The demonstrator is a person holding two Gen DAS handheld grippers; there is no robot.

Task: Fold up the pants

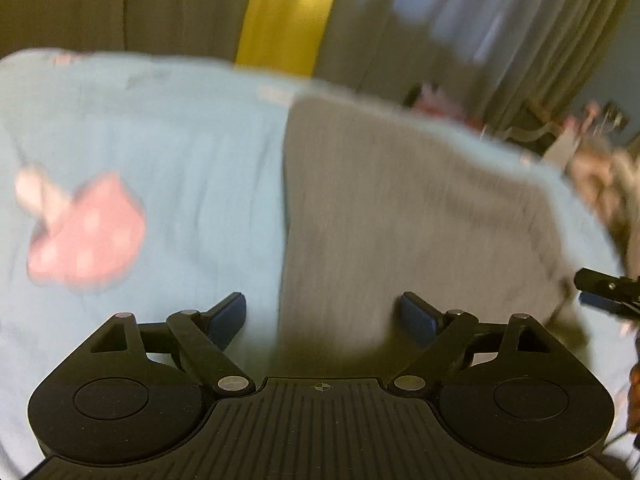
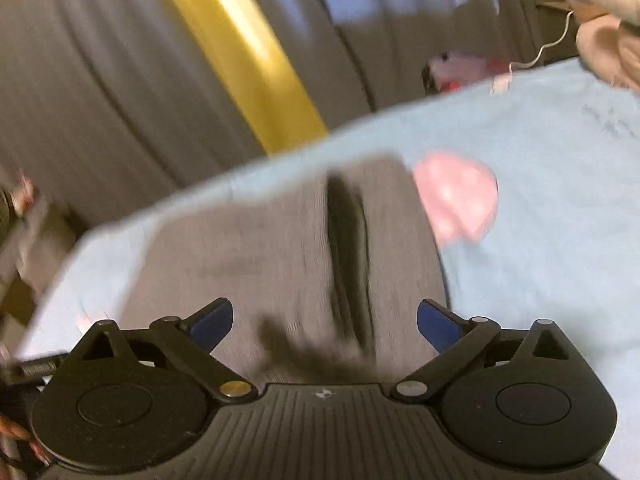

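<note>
Pants (image 1: 400,220) flat on blue sheet (image 1: 180,152); left gripper (image 1: 322,316) and right gripper (image 2: 324,322) both spread, holding nothing; likely between folds; next: pinch an edge.

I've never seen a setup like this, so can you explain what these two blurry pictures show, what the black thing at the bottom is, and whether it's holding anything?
Each picture comes from a camera mounted on a hand-held two-finger gripper, looking forward along its fingers. A person holds one in each hand; there is no robot arm.

The black part at the bottom of the left wrist view is the left gripper with blue finger pads. The right wrist view shows the right gripper. Both stand open and hold nothing.

Ahead of them lie grey fabric pants, spread on a light blue sheet with a pink spotted shape on it. Behind hang grey curtains with a yellow strip. The right gripper's tip peeks into the left view's edge. Both pictures are motion-blurred.
</note>
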